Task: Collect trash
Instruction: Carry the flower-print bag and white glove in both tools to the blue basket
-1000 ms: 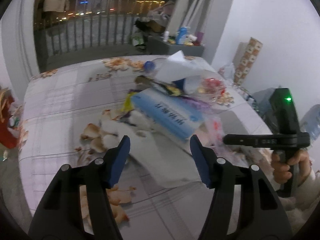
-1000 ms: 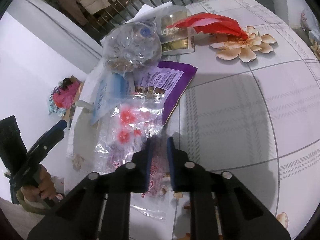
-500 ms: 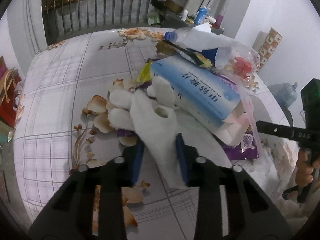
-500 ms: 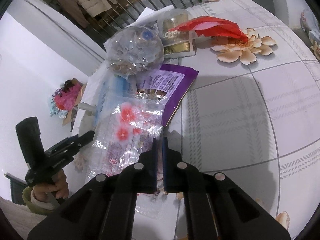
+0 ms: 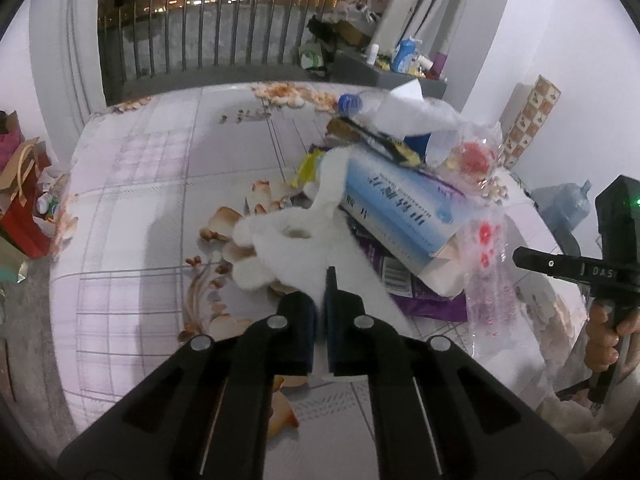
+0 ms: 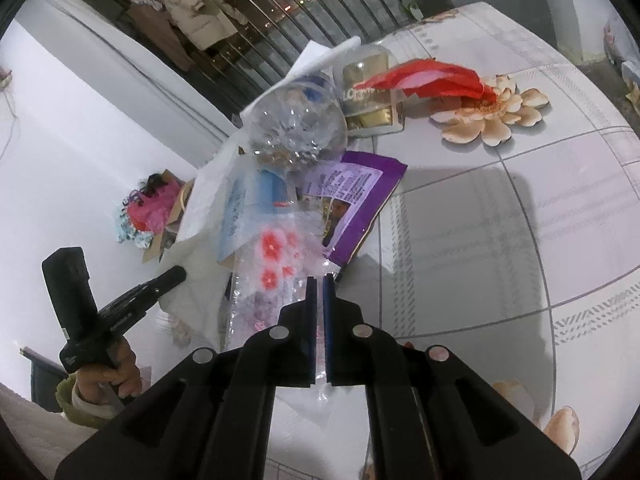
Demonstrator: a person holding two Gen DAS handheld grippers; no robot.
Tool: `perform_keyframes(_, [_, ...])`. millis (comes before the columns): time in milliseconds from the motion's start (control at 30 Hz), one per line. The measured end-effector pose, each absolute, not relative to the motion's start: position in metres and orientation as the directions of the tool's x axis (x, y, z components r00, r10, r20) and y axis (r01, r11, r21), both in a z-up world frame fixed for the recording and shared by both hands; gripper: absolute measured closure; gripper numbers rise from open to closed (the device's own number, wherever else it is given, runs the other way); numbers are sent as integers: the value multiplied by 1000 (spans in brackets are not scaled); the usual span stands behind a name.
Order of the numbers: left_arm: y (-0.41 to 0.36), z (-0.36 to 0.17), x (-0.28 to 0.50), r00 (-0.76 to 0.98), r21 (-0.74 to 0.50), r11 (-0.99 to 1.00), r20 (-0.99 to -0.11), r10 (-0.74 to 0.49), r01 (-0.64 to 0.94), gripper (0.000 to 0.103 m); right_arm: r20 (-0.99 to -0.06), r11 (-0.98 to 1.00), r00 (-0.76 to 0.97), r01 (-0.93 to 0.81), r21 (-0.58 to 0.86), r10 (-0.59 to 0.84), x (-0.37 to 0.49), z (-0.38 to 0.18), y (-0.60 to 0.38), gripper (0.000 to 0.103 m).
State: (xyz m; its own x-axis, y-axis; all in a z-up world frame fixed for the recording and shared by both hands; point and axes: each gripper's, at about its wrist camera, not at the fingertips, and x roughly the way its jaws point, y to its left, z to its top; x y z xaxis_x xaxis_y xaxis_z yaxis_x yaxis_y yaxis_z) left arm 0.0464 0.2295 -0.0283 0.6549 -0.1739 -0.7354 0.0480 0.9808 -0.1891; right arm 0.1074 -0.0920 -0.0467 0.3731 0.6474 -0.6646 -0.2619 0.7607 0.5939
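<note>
1. Left hand-held gripper [image 5: 320, 296]: jaws pressed together, pinching the white tissue [image 5: 296, 248] at the near edge of the trash heap.
2. Right hand-held gripper [image 6: 318, 296]: jaws pinching the clear flower-printed bag [image 6: 272, 264].
3. Heap on the bench [image 6: 500, 240]: blue-white box [image 5: 400, 208], purple wrapper [image 6: 352, 196], clear plastic bottle [image 6: 296, 128], gold-lined clear tub [image 6: 368, 96], red wrapper [image 6: 432, 78].

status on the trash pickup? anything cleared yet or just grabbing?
Nothing looks cleared: the pile is on the table, and no bin shows. In hand: left gripper shut on the white tissue; right gripper shut on the clear flowered bag. Left: the blue tissue box, purple wrapper, plastic bottle and red bag.
</note>
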Motion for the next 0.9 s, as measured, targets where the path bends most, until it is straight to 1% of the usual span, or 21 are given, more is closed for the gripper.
perform_keyframes(233, [230, -13, 37, 685, -197, 979, -705, -185, 62, 101, -649, 756, 394, -255, 603, 651, 105, -39, -100, 100])
perform_keyframes(367, [225, -17, 36, 676, -196, 977, -710, -197, 80, 101, -654, 738, 352, -219, 638, 669, 108, -48, -102, 98])
perform_keyframes(433, [222, -19, 35, 671, -196, 976, -713, -205, 91, 101, -661, 733, 325, -204, 649, 676, 107, -53, -100, 93])
perform_keyframes(500, [216, -21, 33, 665, -197, 974, -714, -219, 110, 101, -667, 720, 280, -184, 669, 691, 107, -60, -99, 65])
perform_keyframes(533, [212, -22, 32, 661, -198, 972, -715, -229, 123, 101, -667, 715, 265, -175, 677, 696, 107, -64, -98, 61])
perform_keyframes(600, [203, -24, 30, 651, -199, 968, -717, -249, 151, 101, -676, 714, 235, -159, 682, 699, 108, -72, -95, 60])
perform_keyframes(667, [196, -27, 29, 643, -195, 966, -721, -259, 170, 101, -659, 694, 224, -163, 702, 719, 109, -74, -93, 58])
perform_keyframes(900, [171, -40, 32, 605, -211, 951, -735, -307, 226, 101, -607, 636, 192, -175, 752, 771, 111, -80, -82, 58])
